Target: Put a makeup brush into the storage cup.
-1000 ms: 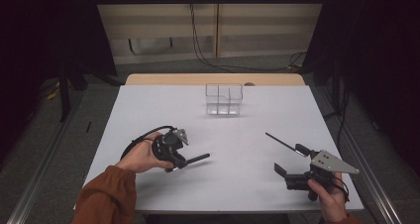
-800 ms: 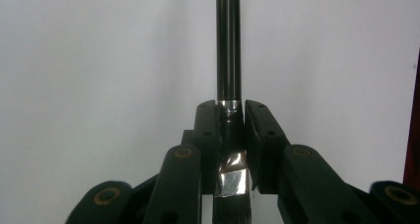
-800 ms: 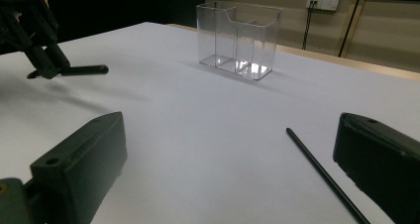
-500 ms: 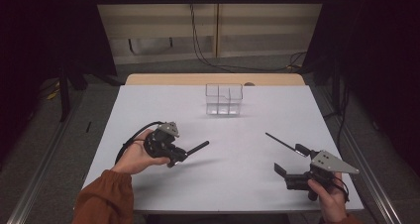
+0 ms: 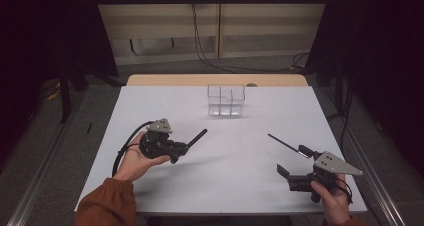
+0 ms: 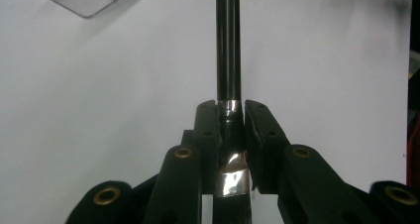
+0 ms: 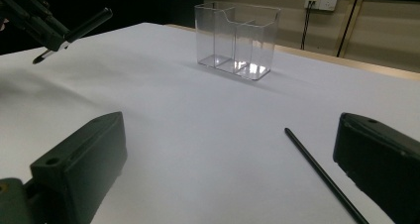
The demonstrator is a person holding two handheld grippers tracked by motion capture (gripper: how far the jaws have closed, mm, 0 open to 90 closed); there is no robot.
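Note:
My left gripper is held off the table at the left, shut on a black brush at its silver ferrule. In the left gripper view the brush handle runs straight out from between the jaws of the left gripper. At the right front, my right gripper rests open on the table with nothing between its fingers. A thin black stick lies just beyond it, and in the right gripper view the stick is close to the right jaw. A clear divided container stands empty at the far middle.
The white table ends close behind both hands. The left gripper's cable loops beside the left hand. In the right gripper view, the container stands ahead and the left gripper with its brush is at the upper left.
My left gripper has drifted left and lifted with the brush, whose handle now points more toward the far side. The right gripper and the stick have not moved.

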